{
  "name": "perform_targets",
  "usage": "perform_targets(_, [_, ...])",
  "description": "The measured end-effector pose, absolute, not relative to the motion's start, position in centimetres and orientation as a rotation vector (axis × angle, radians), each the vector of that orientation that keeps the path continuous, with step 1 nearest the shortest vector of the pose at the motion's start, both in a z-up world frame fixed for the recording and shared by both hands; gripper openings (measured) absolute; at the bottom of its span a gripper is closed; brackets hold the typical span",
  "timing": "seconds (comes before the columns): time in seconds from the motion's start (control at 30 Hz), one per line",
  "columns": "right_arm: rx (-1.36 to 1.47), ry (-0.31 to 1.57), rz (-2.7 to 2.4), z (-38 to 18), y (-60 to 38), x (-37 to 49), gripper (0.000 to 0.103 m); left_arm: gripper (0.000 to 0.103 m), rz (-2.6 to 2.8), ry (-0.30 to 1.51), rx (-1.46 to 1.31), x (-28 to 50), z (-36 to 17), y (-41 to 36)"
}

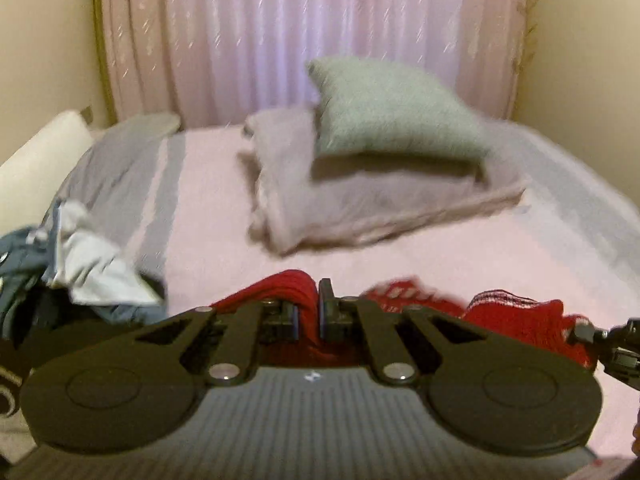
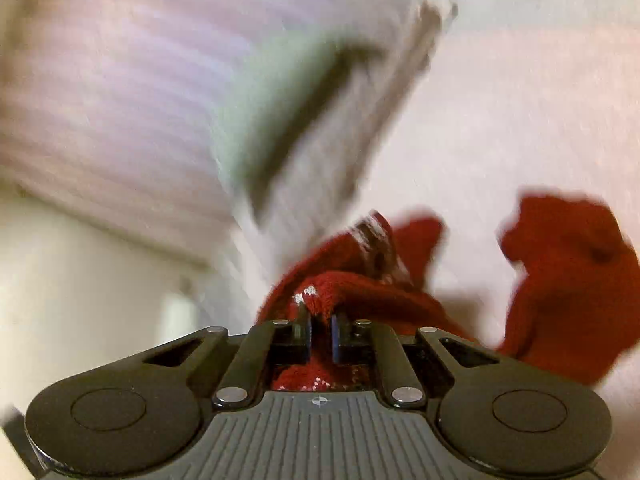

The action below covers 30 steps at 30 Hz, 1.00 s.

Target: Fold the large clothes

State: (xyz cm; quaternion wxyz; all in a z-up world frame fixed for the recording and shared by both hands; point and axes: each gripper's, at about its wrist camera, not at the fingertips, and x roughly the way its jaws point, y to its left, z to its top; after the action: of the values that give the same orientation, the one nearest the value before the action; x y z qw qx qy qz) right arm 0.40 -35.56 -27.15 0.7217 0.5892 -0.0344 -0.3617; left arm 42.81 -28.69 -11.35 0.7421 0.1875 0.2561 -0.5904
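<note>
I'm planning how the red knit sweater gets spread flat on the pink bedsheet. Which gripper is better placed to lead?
Probably left. The left gripper pinches the red knit sweater with open pink bedsheet straight ahead. The right gripper also grips it, but its view is tilted and blurred.

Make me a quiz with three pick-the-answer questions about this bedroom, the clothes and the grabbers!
1. Where is the green pillow?
A. on the folded grey blanket
B. on the floor
C. in the clothes pile

2. What colour is the knitted garment in the grippers?
A. blue
B. red
C. yellow

3. How is the left gripper?
A. wide open, nothing in it
B. out of view
C. shut on the garment

Answers:
1 A, the pillow leans on the blanket on the bed.
2 B, red knit shows at both the left gripper and the right gripper.
3 C, red fabric is pinched between its closed fingers.
</note>
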Motion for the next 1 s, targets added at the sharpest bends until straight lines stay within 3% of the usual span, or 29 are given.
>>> perform_targets(0.23, [1.178,-0.364,-0.801,-19.0,-37.3,-6.1,0.005,0.004,-1.552,0.329,0.297,34.7,-2.3,-31.5])
perform_targets(0.57, [0.774,-0.529,-0.871,-1.1,-39.3,-21.1,0.005,0.005,-1.751,0.387,0.117,24.1,7.1,-38.5])
perform_targets(0.7, [0.649,-0.418,-0.915,5.3,-39.7,-26.0,0.007,0.008,-1.803,0.447,0.173,16.6,8.8,-42.0])
perform_targets(0.77, [0.642,-0.223,-0.966,6.8,-40.9,-27.3,0.015,0.012,-1.758,0.509,0.282,12.7,7.6,-43.7])
perform_targets(0.83, [0.648,0.026,-1.046,6.3,-42.0,-27.9,0.05,0.023,-1.708,0.597,0.443,9.0,4.3,-45.4])
perform_targets(0.87, [0.651,0.135,-1.084,5.0,-42.2,-28.4,0.079,0.038,-1.659,0.619,0.509,7.4,2.1,-45.6])
perform_targets(0.9, [0.653,0.226,-1.109,3.3,-42.1,-28.9,0.082,0.046,-1.611,0.629,0.562,6.0,-0.2,-45.5])
perform_targets(1.0, [0.787,0.447,-1.095,-2.8,-41.3,-31.1,0.082,0.046,-1.5,0.753,0.718,2.5,-6.7,-44.2])
